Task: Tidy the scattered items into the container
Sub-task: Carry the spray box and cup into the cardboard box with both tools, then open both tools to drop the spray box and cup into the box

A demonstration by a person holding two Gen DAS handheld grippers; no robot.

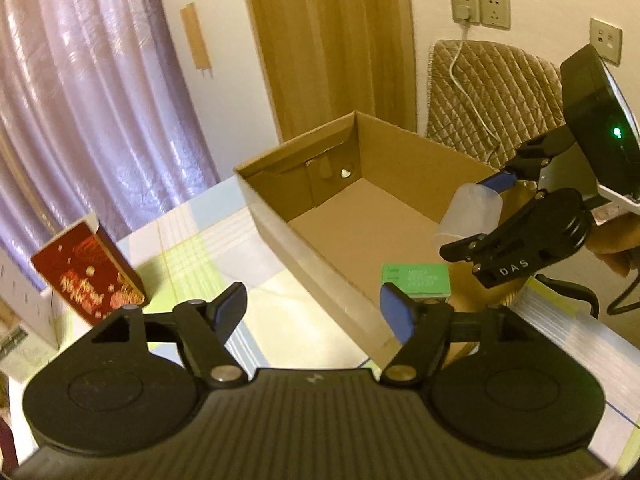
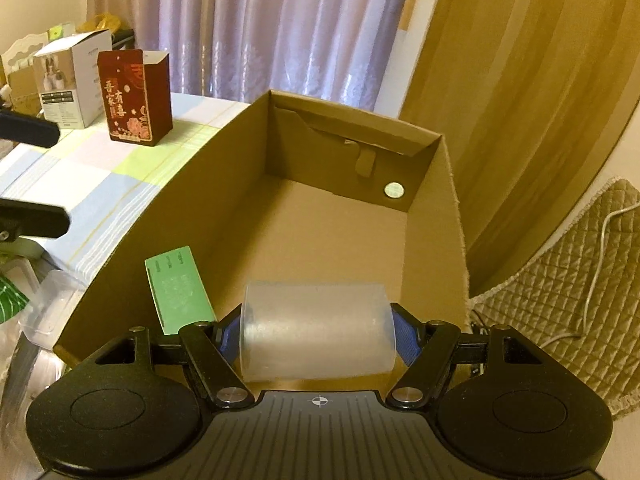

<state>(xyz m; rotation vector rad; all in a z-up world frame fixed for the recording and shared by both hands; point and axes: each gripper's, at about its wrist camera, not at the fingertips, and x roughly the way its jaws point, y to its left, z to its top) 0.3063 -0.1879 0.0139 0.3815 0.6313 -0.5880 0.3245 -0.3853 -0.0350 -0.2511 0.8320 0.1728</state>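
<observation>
Lying crosswise in right hand-held gripper (image 2: 318, 336), frosted cup (image 2: 318, 332) over cardboard box (image 2: 352, 232).

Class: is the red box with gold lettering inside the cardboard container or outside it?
Outside. The red box stands upright on the checked tablecloth, beyond the cardboard container's left wall.
</observation>
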